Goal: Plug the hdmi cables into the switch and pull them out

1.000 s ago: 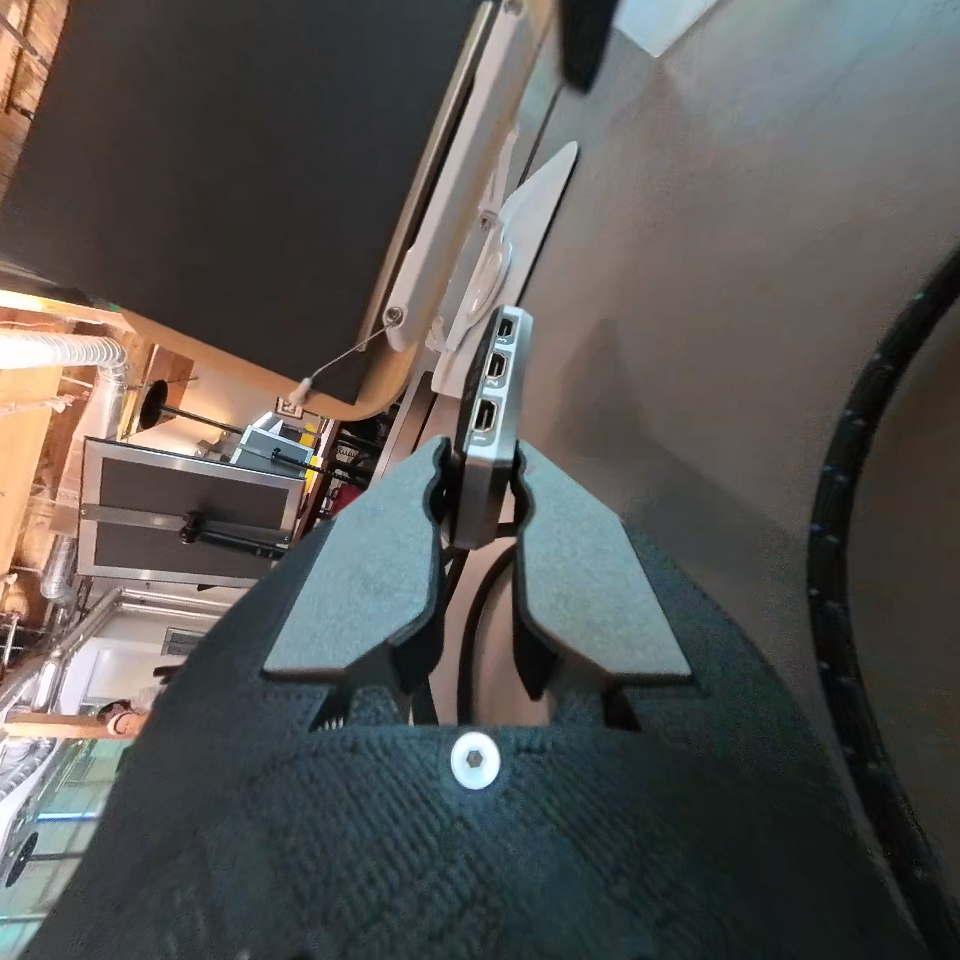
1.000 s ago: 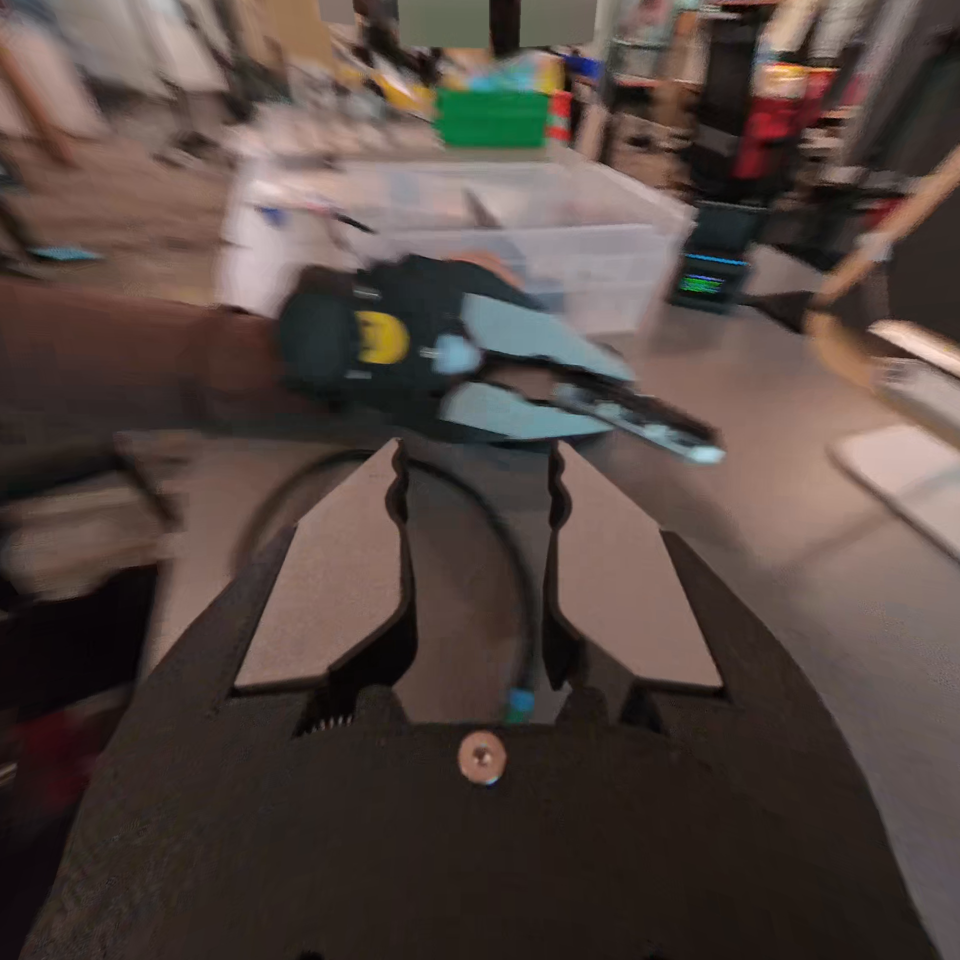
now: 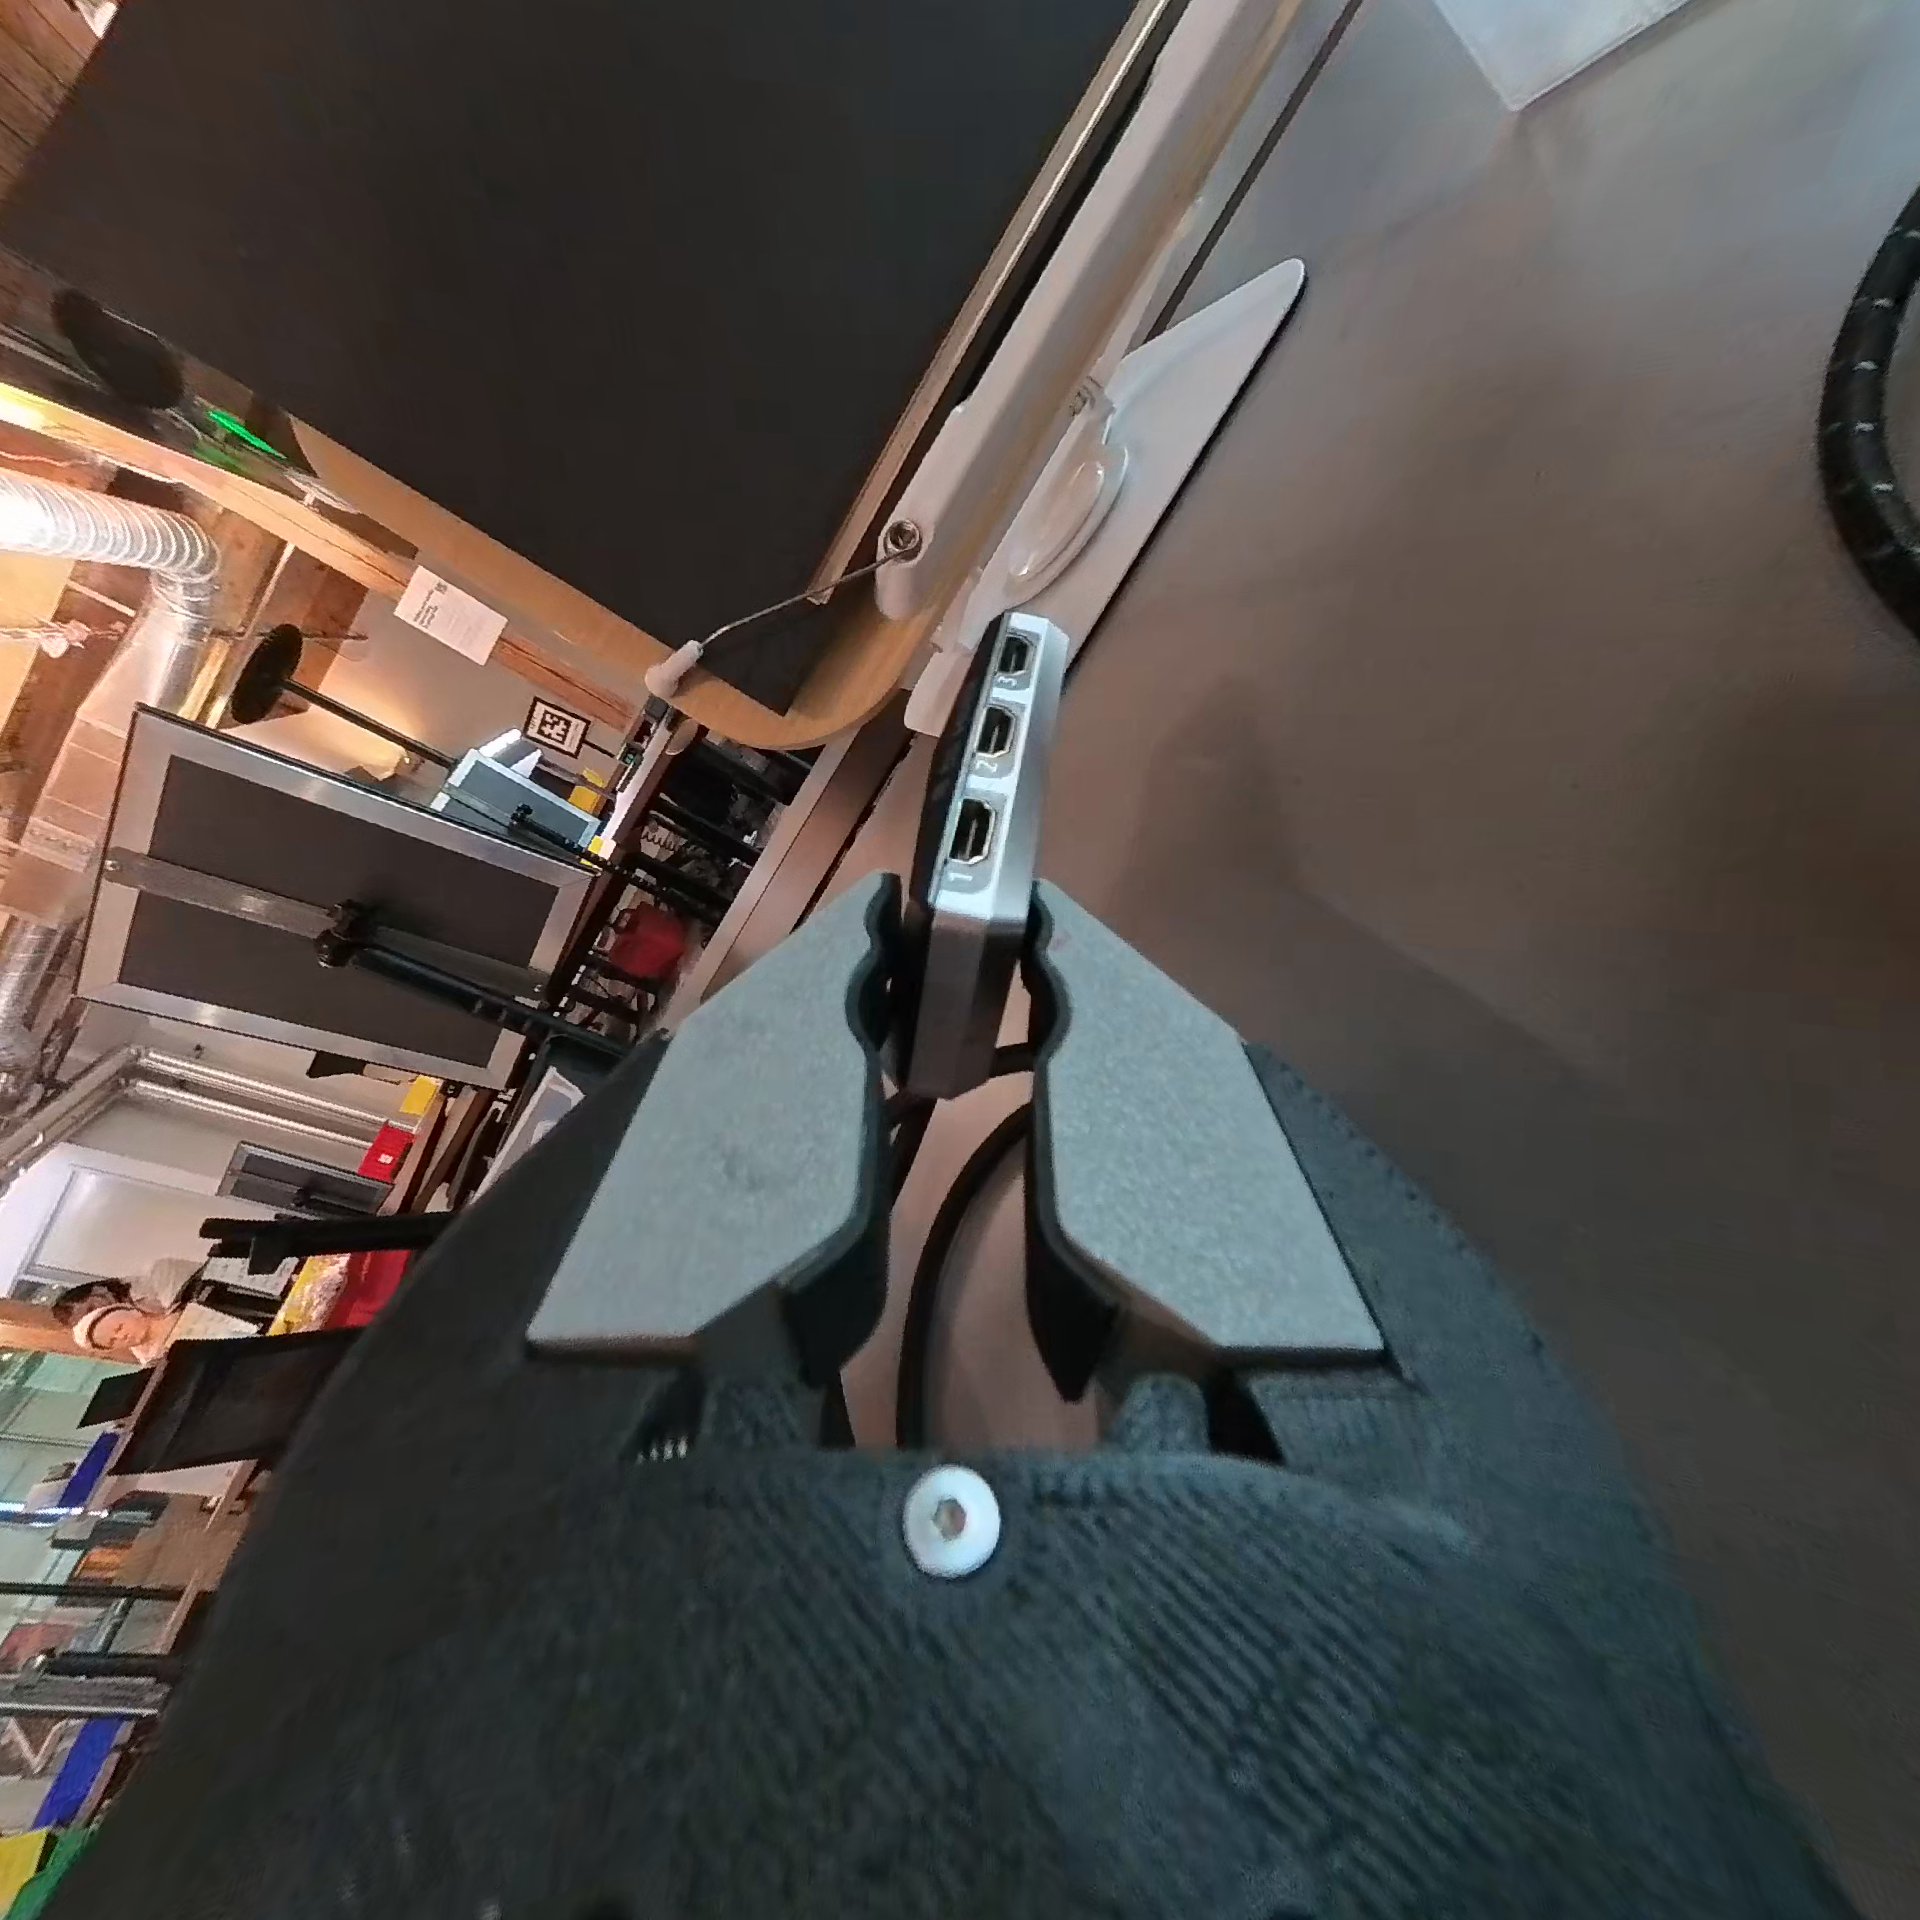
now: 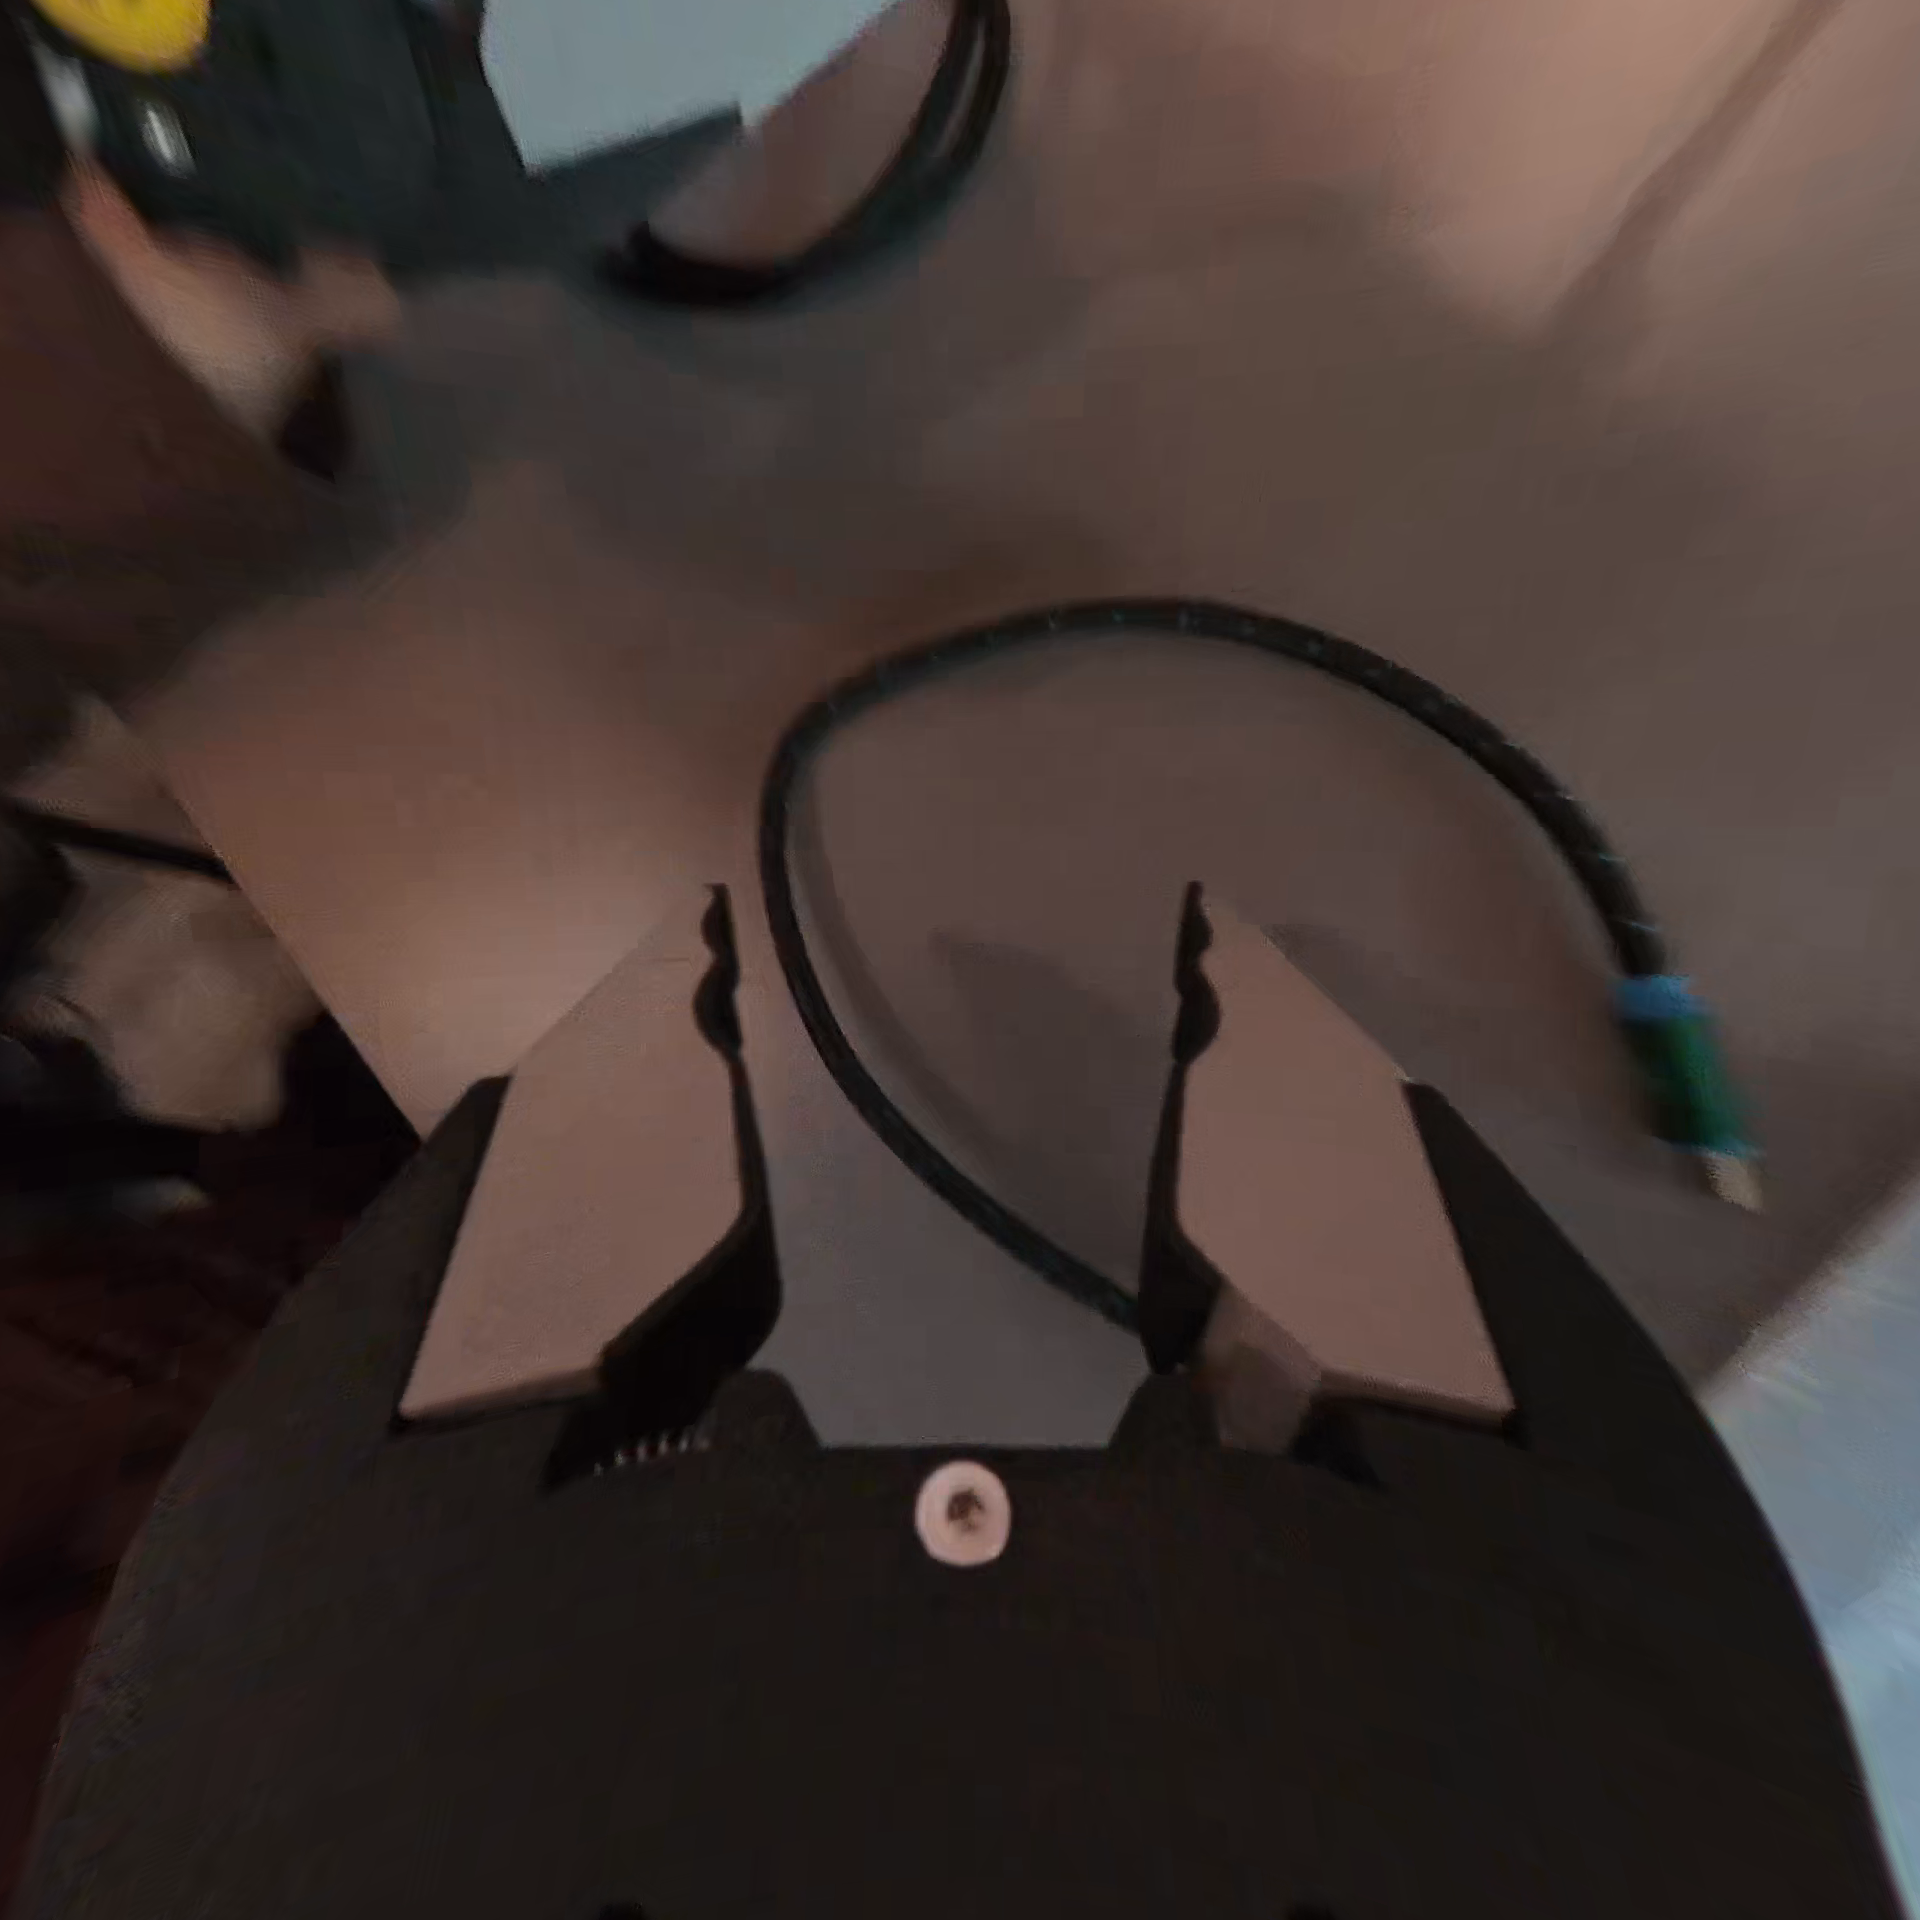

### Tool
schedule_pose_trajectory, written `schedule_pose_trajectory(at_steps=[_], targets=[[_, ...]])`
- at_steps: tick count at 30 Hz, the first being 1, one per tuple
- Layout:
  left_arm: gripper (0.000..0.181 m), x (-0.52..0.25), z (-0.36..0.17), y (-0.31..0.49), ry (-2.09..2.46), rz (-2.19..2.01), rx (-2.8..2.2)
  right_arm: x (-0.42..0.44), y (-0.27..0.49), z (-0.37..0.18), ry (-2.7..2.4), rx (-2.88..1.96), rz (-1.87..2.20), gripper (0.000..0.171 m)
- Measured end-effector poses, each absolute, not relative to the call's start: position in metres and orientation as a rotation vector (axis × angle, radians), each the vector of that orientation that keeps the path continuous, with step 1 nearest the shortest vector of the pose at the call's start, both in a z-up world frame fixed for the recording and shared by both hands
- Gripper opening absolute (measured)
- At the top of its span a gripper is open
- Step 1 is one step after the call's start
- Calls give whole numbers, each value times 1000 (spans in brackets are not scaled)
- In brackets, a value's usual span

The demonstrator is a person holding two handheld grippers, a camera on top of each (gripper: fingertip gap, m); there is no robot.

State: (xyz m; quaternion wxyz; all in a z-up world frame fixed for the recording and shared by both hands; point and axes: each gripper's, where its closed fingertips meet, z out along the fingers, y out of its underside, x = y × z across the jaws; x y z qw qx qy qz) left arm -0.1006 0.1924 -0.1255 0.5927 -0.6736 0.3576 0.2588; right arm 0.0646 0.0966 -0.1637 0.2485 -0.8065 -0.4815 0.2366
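Ports all empty: your left tool (image 3: 961,935) clamps the switch (image 3: 982,821), right tool (image 4: 951,904) gapes wide above the cable (image 4: 1226,623), nothing plugged yet

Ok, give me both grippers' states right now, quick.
Left gripper: shut on the switch, its three ports empty.
Right gripper: open, holding nothing; the black cable lies on the table beyond it.

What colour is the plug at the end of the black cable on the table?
The plug is blue and green with a pale metal tip, on the black cable. The right wrist view shows it best, though blurred.
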Motion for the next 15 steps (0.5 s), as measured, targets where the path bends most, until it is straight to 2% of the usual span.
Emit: schedule_pose_trajectory(at_steps=[1,3,9,11,12,14,15], targets=[[21,-101,-125,192,830,609,-1564,53,96,-167,-1243,-2209,727,89],[21,-105,-124,193,820,632,-1564,34,101,-173,-1161,-2201,749,88],[21,-115,-121,194,784,647,-1572,-3,137,-191,-1099,-2155,502,85],[21,-117,-119,194,770,641,-1569,-14,141,-199,-1174,-2136,480,68],[21,-117,-118,194,764,637,-1567,-21,137,-200,-1268,-2083,495,52],[21,-120,-115,193,747,627,-1564,-30,114,-199,-1530,-1954,582,43],[21,-121,-114,194,738,620,-1565,-28,95,-197,-1691,-1875,659,32]])
